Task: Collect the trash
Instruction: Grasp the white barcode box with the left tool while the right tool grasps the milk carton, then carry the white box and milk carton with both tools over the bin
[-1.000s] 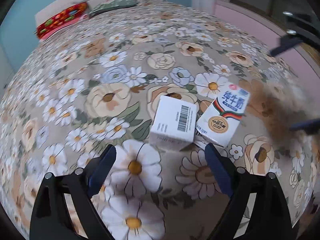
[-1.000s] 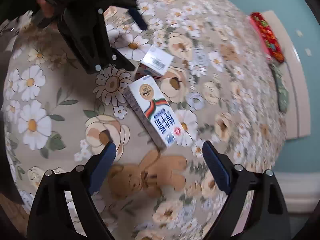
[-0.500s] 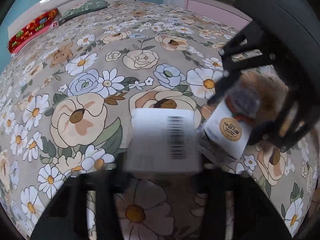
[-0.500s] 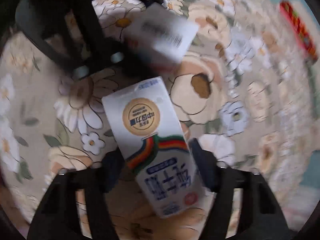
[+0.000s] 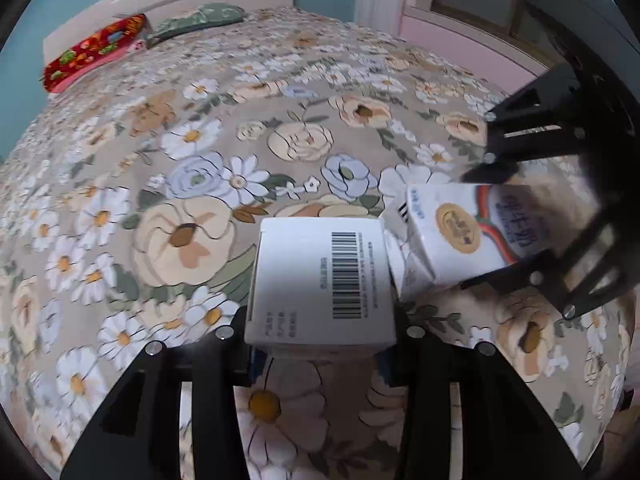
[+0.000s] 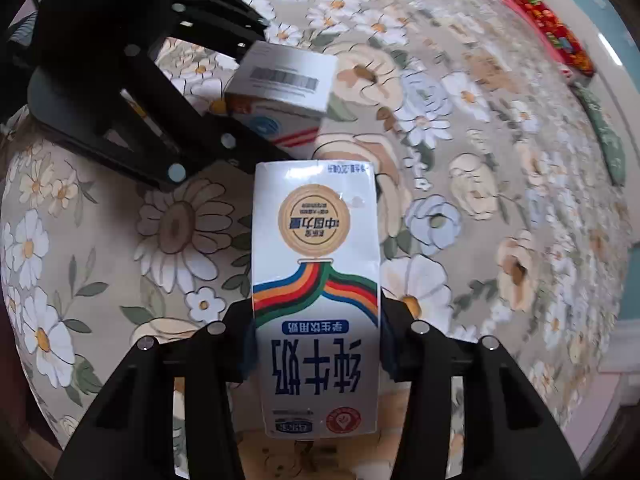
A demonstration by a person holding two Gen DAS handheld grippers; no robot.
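With both claws down on the bed (image 5: 120, 208), I judge the collecting barely begun — nothing has gone into any bag or bin that I can see, and both pieces of trash are only just being gripped. My left gripper (image 5: 320, 354) pinches the white box (image 5: 320, 280) at its near end, pads against both sides. My right gripper (image 6: 316, 344) has the milk carton (image 6: 316, 280) between its jaws, which are closing on it; the pads look pressed to its sides. Both things sit out on the middle of the flowered bedspread, touching or nearly so, well away from the pillows (image 5: 120, 44) at the headboard edge.

What's left, as I see it: lift both and carry them to wherever trash goes — no such place shows.

Writing: the box top carries a barcode with small print too fine to read. The carton reads 纯牛奶 in large blue characters, 学生饮用奶 on a blue band, and 中国力量 in a gold roundel.
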